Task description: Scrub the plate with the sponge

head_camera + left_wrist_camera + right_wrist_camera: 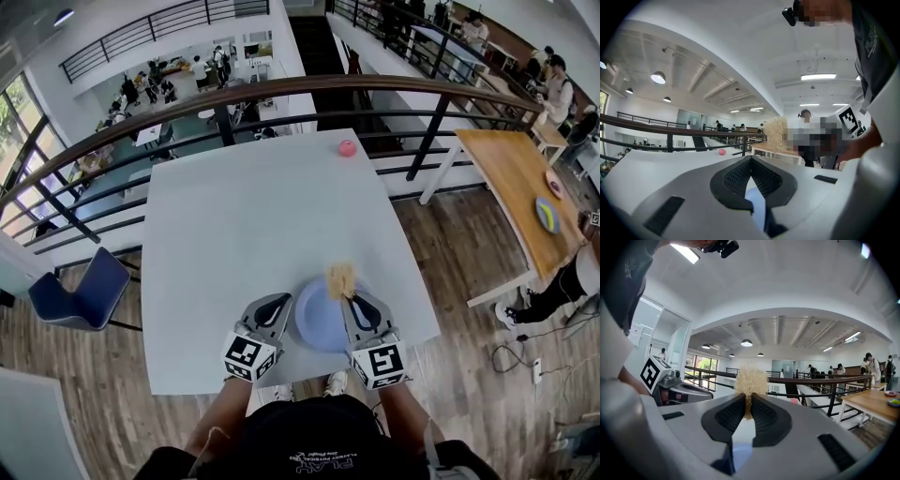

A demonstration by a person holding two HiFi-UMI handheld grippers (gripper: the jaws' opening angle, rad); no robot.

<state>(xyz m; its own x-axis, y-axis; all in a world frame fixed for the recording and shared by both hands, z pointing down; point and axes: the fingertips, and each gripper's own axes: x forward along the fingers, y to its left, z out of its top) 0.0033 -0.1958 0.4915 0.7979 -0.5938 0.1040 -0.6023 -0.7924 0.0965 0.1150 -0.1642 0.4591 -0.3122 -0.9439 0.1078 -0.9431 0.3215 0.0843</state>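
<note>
white table point(234, 234) on an upper floor, with a dark railing point(281, 94) behind it and an open hall below. a small pink ball point(347, 147) sits far back on the table, well away from the work.

the plate point(319, 323), pale blue, lies flat close to the table's near edge, between the two grippers. the right gripper point(349, 298) has its jaws clamped on the lower end of the sponge point(340, 277), a straw-coloured fibrous pad that stands up past the tips over the plate's far rim. in the right gripper view most of the sponge point(751, 380) sticks out beyond the pads.

the left gripper point(281, 307) has its jaws pressed together at the tips with nothing seen between them. it sits just beside the plate's left rim, and i cannot tell if it touches.

the scrubbing looks about to begin, and the plate seems unpinned. a sideways stroke could push it across the smooth table or off the near edge. with so little sponge in the grip, hard pressure might fold the pad or pull it free, letting the hard jaw tips scrape the plate.
</note>
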